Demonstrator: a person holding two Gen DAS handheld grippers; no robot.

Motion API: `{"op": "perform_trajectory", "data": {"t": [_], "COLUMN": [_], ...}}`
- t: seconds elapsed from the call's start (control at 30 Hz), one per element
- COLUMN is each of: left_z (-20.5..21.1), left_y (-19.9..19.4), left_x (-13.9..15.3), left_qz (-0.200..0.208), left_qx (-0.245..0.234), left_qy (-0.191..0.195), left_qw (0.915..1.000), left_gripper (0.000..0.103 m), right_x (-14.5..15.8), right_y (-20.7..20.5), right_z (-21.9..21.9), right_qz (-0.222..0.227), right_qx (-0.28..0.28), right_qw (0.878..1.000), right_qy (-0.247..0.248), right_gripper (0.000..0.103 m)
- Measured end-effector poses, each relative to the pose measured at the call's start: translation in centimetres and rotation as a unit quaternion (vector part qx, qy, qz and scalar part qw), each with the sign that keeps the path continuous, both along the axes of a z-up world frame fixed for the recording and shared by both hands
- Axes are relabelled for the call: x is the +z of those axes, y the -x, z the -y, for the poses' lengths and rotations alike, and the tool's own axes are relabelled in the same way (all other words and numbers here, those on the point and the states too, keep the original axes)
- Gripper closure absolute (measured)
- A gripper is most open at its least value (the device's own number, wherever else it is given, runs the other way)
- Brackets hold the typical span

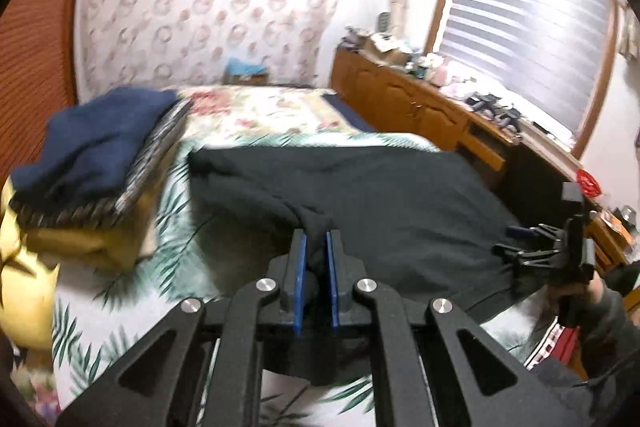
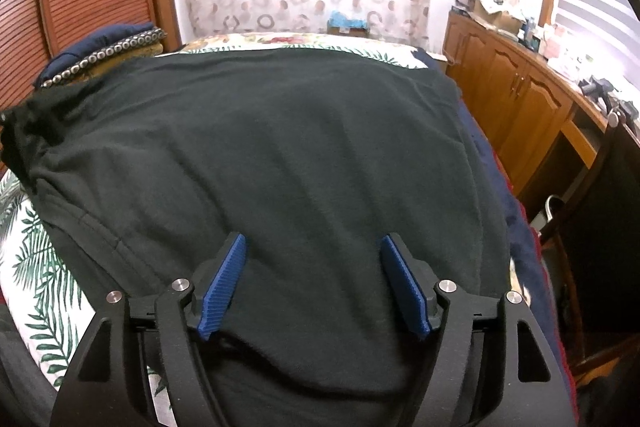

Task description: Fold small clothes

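The left tongs are closed on a pinched ridge of the black garment, which rises in a peak between the blue pads. The right tongs stand open above the same garment's near portion, with no fabric between the pads.

The garment lies spread across the bed, over a leaf-print cover. At the left edge of the bed, a stack of folded clothes sits just beside the garment's far corner.

Risks from this state:
- The left grip probably holds only a small bunch of cloth; a fast lift may pull it free.
- With one side unheld, the fold line may skew and wrinkle.
- A wide sweep to the left may disturb the stack.

Beyond the bed, a wooden cabinet lines the right wall.
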State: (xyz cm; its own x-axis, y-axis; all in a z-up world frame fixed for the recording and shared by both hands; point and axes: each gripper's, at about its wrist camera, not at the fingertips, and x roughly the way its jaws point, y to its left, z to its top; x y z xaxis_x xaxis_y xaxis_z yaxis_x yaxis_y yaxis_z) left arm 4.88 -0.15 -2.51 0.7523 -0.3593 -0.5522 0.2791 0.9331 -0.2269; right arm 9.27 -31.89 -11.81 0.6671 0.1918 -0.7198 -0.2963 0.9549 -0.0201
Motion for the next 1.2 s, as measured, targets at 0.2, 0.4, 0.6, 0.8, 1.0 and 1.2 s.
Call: {"op": "perform_trajectory", "data": {"t": [0.2,0.4,0.6,0.8,1.0,1.2], "left_z": [2.3,6.0,9.6,13.2,17.3,20.0], "left_y": [-1.0,-1.5,-2.1,-2.9,-2.5,-2.4], "left_x": [1.8,4.0,5.4,7.1,8.9,8.5], "left_qz": [0.021,0.041,0.048,0.053,0.057,0.040], "left_qx": [-0.039,-0.090,-0.127,-0.161,-0.204,-0.227], "left_qy": [0.009,0.005,-0.007,-0.009,-0.009,-0.020], "left_qw": [0.9990,0.9950,0.9906,0.9855,0.9772,0.9728], "left_gripper": [0.097,0.097,0.097,0.097,0.097,0.095], "right_x": [1.3,2.4,3.3,3.8,4.4,5.1], "right_y": [0.3,0.6,0.9,1.3,1.8,2.1], "right_z": [1.0,1.9,3.1,4.2,5.1,5.8], "right_qz": [0.010,0.024,0.031,0.036,0.044,0.052], "right_qx": [-0.007,-0.013,-0.025,-0.036,-0.047,-0.053], "right_qw": [1.000,1.000,0.999,0.999,0.998,0.997], "right_qy": [-0.001,-0.008,-0.015,-0.019,-0.022,-0.026], "right_gripper": [0.030,0.030,0.030,0.030,0.030,0.030]}}
